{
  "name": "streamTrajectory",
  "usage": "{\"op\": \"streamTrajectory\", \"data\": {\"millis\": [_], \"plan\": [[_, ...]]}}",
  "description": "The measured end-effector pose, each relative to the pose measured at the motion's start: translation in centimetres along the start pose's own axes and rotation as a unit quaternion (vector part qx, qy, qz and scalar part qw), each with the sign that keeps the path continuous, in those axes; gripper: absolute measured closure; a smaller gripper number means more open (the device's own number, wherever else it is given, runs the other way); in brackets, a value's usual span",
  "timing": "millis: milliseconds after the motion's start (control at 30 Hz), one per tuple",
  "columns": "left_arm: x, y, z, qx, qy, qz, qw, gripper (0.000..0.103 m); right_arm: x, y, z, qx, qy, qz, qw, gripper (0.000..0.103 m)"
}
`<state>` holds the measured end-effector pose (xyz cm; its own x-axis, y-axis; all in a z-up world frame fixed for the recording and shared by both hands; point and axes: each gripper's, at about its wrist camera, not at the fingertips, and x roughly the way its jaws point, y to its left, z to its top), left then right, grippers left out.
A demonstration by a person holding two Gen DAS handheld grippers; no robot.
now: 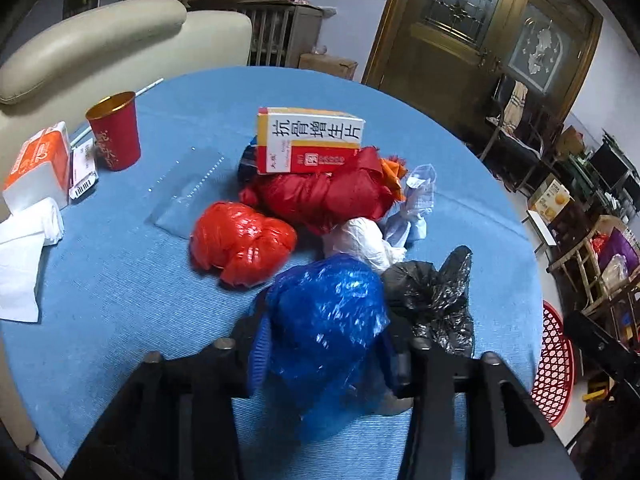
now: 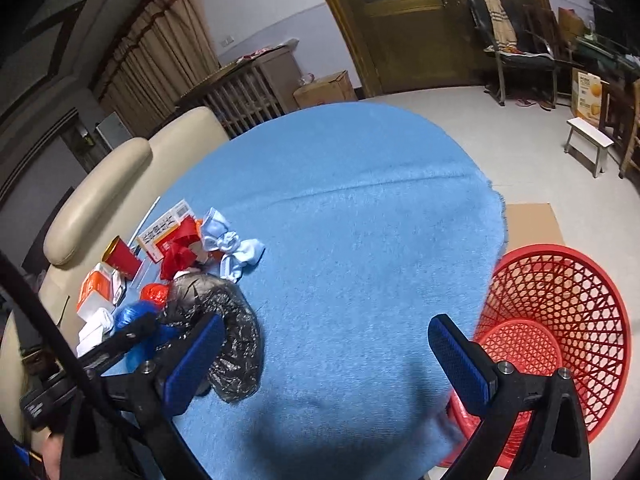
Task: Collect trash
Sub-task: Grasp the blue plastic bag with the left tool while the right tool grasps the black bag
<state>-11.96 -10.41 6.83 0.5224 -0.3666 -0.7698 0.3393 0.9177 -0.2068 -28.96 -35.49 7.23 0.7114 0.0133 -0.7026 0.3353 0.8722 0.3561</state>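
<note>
A crumpled blue plastic bag [image 1: 324,320] sits between the blue pads of my left gripper [image 1: 324,356], which is shut on it, just above the blue tablecloth [image 1: 120,280]. Beyond it lies a pile of trash: a black bag [image 1: 432,296], a white bag [image 1: 360,240], a bright red bag [image 1: 242,242], a darker red bag [image 1: 324,196] and a medicine box [image 1: 308,140]. My right gripper [image 2: 326,364] is open over bare cloth, its left finger beside the black bag [image 2: 236,344]. A red mesh basket [image 2: 560,320] stands on the floor by the table's right edge.
A red cup [image 1: 116,132], an orange tissue pack [image 1: 38,164] and loose white tissue [image 1: 20,256] lie at the table's left. A cream sofa [image 1: 100,40] runs behind. A cardboard sheet [image 2: 532,224] lies on the floor near the basket, and a small white stool [image 2: 588,144] stands further off.
</note>
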Motion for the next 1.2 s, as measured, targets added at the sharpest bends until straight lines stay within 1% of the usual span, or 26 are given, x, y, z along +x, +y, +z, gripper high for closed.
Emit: {"op": "streamTrajectory", "data": {"millis": [33, 100, 167, 267, 467, 567, 700, 933, 1000, 1033, 1067, 1100, 1133, 1200], "plan": [[-0.4, 0.2, 0.0, 0.001, -0.002, -0.004, 1.0, 0.069, 0.2, 0.2, -0.1, -0.003, 0.003, 0.003, 1.0, 0.0], [-1.5, 0.6, 0.0, 0.002, -0.014, -0.005, 0.9999, 0.071, 0.5, 0.7, -0.3, -0.007, 0.009, 0.008, 1.0, 0.0], [-3.2, 1.1, -0.1, 0.004, -0.034, 0.0, 0.9994, 0.071, 1.0, 1.5, -0.5, -0.014, 0.016, 0.011, 1.0, 0.0], [-5.0, 1.9, -0.4, 0.003, -0.052, 0.005, 0.9986, 0.072, 1.9, 3.1, -0.9, -0.03, 0.031, 0.023, 0.999, 0.0], [-6.2, 3.5, -0.5, -0.01, -0.069, 0.026, 0.9972, 0.072, 4.4, 6.8, -1.6, -0.047, 0.063, 0.051, 0.996, 0.0], [-6.7, 4.6, -0.4, -0.019, -0.073, 0.035, 0.9965, 0.072, 5.5, 8.6, -1.9, -0.056, 0.073, 0.055, 0.994, 0.0], [-6.9, 5.5, -0.2, -0.03, -0.074, 0.042, 0.996, 0.072, 6.8, 10.3, -2.1, -0.064, 0.086, 0.052, 0.993, 0.0], [-7.1, 6.1, -0.2, -0.038, -0.075, 0.049, 0.9953, 0.072, 9.7, 12.6, -2.8, -0.093, 0.117, 0.007, 0.989, 0.0], [-7.2, 6.2, -0.2, -0.038, -0.074, 0.051, 0.9952, 0.072, 10.5, 12.9, -3.2, -0.1, 0.125, 0.004, 0.987, 0.012], [-7.2, 6.2, -0.2, -0.038, -0.074, 0.052, 0.9951, 0.072, 10.8, 13.0, -3.4, -0.103, 0.131, -0.001, 0.986, 0.032], [-7.3, 6.2, -0.2, -0.038, -0.075, 0.054, 0.995, 0.072, 10.7, 13.2, -3.4, -0.11, 0.122, -0.008, 0.986, 0.047], [-7.3, 6.2, -0.2, -0.038, -0.075, 0.054, 0.995, 0.072, 10.8, 13.2, -3.4, -0.11, 0.126, -0.002, 0.986, 0.054], [-7.3, 6.2, -0.2, -0.038, -0.075, 0.055, 0.9949, 0.072, 10.8, 13.0, -3.4, -0.106, 0.13, 0.006, 0.986, 0.056], [-7.4, 6.0, -0.2, -0.037, -0.076, 0.056, 0.9948, 0.072, 10.5, 12.8, -3.5, -0.104, 0.123, 0.008, 0.987, 0.059]]}}
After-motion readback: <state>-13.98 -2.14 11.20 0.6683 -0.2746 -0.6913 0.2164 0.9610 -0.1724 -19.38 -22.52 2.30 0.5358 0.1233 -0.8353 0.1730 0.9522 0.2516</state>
